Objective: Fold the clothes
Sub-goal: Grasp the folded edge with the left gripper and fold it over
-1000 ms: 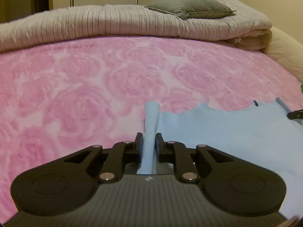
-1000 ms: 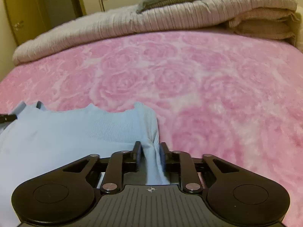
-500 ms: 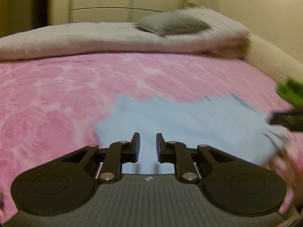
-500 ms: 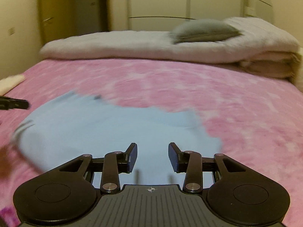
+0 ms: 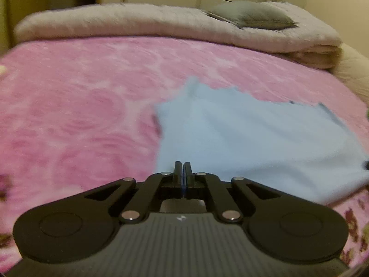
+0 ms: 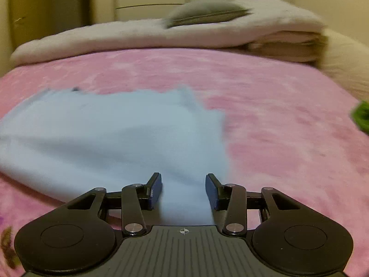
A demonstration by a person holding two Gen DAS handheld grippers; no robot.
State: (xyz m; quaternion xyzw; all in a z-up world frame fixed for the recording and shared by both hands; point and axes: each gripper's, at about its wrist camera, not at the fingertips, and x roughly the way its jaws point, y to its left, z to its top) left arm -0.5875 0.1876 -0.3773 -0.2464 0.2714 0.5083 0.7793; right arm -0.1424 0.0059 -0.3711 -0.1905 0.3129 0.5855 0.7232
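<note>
A light blue garment (image 5: 253, 138) lies flat on the pink rose-patterned blanket (image 5: 69, 103), blurred by motion. My left gripper (image 5: 183, 168) hovers at the garment's near left corner, its jaws shut together with nothing between them. In the right wrist view the same garment (image 6: 103, 133) spreads to the left and ahead. My right gripper (image 6: 183, 184) stands open over its near right edge. The cloth shows below the gap and the pads do not press on it.
A folded beige quilt (image 5: 138, 23) with a grey pillow (image 5: 253, 16) on it lies across the far end of the bed. Something green (image 6: 362, 115) sits at the right edge of the right wrist view. Pale cupboard doors stand behind the bed.
Both grippers let go of the blue folds they pinched and drew back from the garment. The left jaws then shut empty; the right jaws opened wider.
</note>
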